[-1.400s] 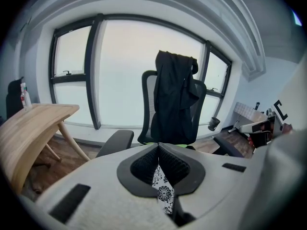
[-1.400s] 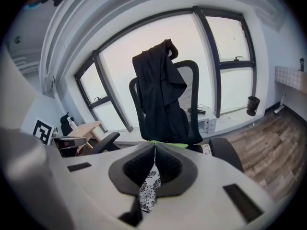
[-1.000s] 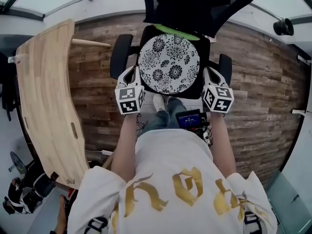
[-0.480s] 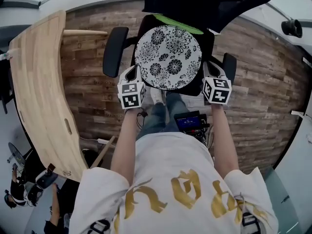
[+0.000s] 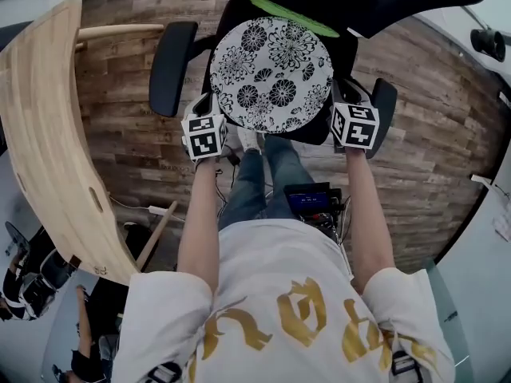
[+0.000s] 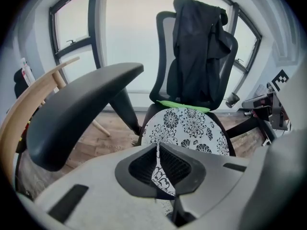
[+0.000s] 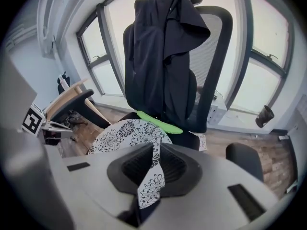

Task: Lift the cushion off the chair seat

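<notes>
Though thin, round floral-print cushion (image 5: 271, 74)

Left gripper (image 6: 159, 171), jaws closed on the near edge of the floral cushion (image 6: 189, 128) (black print on white). Behind it, a dark jacket (image 6: 196, 51) drapes the chair backrest (image 6: 165, 66); a black armrest (image 6: 76, 111) fills the left.

Both grippers came down, and the left gripper (image 5: 209, 106) and the right gripper (image 5: 340, 96) took the cushion (image 5: 271, 74) lower over the chair (image 5: 170, 66). The person's arms (image 5: 200, 222) stretched out longer as the person bent in closer, so cushion and chair grew and slid upward in the head view. The wooden worktop (image 5: 40, 134) swung off toward the left edge.
</notes>
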Demonstrator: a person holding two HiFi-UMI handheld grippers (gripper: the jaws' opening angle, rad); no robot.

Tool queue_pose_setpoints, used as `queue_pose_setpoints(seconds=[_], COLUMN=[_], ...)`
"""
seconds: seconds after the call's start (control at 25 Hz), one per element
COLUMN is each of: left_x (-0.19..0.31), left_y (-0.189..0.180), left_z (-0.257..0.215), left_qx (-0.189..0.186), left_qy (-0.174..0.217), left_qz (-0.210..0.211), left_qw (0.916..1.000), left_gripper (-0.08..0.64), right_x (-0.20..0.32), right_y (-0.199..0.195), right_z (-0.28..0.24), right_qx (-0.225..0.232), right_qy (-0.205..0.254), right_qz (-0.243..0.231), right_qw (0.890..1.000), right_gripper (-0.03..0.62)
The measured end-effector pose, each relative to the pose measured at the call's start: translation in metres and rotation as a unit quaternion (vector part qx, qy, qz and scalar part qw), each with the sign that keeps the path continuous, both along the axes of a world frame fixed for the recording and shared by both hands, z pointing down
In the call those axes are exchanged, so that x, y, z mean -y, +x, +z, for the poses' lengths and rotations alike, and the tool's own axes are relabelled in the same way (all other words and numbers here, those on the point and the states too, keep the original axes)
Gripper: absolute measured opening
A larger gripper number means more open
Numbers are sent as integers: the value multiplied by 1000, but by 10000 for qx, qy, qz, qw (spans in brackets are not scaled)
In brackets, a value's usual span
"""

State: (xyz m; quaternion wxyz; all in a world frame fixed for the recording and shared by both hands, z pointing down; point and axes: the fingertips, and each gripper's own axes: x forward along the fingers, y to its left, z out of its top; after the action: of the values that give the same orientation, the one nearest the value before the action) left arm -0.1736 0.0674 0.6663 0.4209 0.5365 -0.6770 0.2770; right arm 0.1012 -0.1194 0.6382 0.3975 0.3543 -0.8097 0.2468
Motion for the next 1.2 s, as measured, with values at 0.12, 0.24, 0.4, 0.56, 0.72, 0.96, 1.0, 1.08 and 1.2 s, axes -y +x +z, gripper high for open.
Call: queue_pose_setpoints(seconds=[0.12, 0.24, 0.4, 0.56, 0.72, 0.96, 1.0, 1.08, 1.2], left_x=[-6, -8, -11, -27, -29, -40, -43, -44, -41], left_y=[0, 2, 3, 0, -3, -12, -12, -9, -7], left_z=[15, 33, 56, 87, 110, 139, 143, 149, 155], left_qx=[-13, -142, -254, -432, -483, -410, -411, -395, -307], left_qy=[-84, -202, -377, -648, -771, -913, -939, -1022, -1090], left_qz=[-50, -99, -295, -738, -885, -1275, -1324, -1234, -1078], left_qw=[10000, 9996, 9985, 9942, 9919, 9868, 9859, 9863, 9877], left_gripper=[9, 9, 43, 117, 118, 128, 127, 127, 138], right_x=[0, 2, 9, 16, 29, 31, 29, 32, 36], right_y=[2, 0, 0, 9, 17, 17, 17, 20, 23], right_z=[22, 40, 62, 90, 116, 160, 166, 179, 196], right_qx=[-155, -201, -331, -651, -886, -1179, -1220, -1273, -1261], right_qy=[-84, -193, -248, -243, -240, -390, -434, -491, -650], right_qz=[-9, 3, 12, 59, 47, -136, -158, -154, -116], right_qw=[9998, 9996, 9991, 9976, 9958, 9922, 9915, 9905, 9898], right_gripper=[15, 21, 118, 175, 191, 212, 215, 218, 222])
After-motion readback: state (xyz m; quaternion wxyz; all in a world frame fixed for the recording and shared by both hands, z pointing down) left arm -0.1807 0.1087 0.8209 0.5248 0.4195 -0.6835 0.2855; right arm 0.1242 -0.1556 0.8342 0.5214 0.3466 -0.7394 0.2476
